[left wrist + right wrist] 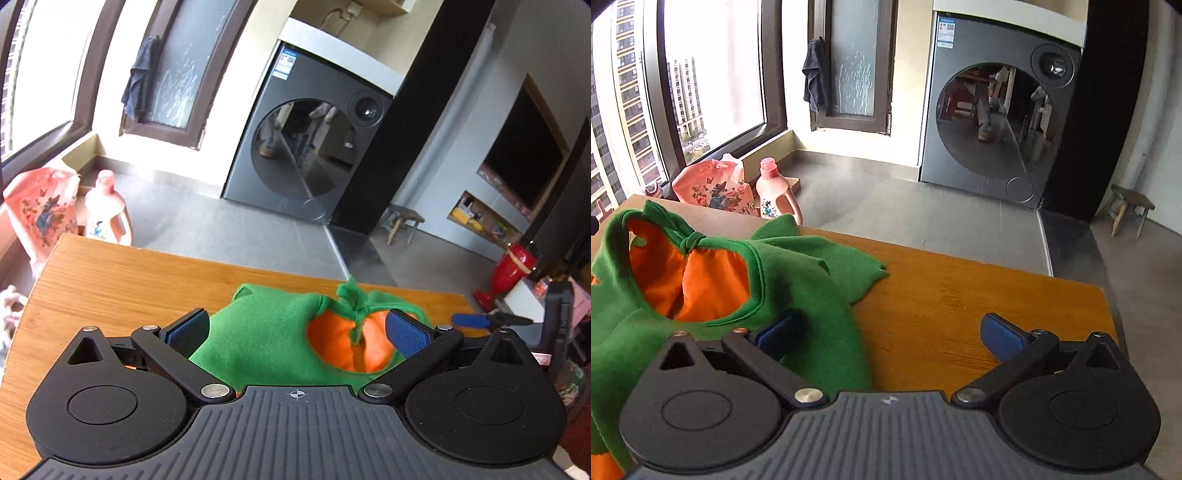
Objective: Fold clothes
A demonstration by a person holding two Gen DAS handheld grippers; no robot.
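Observation:
A green fleece garment [266, 339] with an orange lining and a knotted green tie at its neck opening lies on the wooden table [122, 284]. My left gripper [295, 330] stands open just above it, fingers spread to either side of the neck opening. In the right wrist view the same garment [798, 280] covers the table's left part. My right gripper [890, 334] is open at the garment's right edge, its left pad over the green cloth and its right pad over bare wood. The other gripper's blue-tipped finger [471, 320] shows at the right of the left wrist view.
Beyond the table's far edge [960, 254] is grey floor with a washing machine [997, 110]. A pink detergent bottle [774, 194] and a floral bag [714, 190] stand by the window. A small stool [1130, 206] sits at the right, and a red vase [506, 269] beside shelves.

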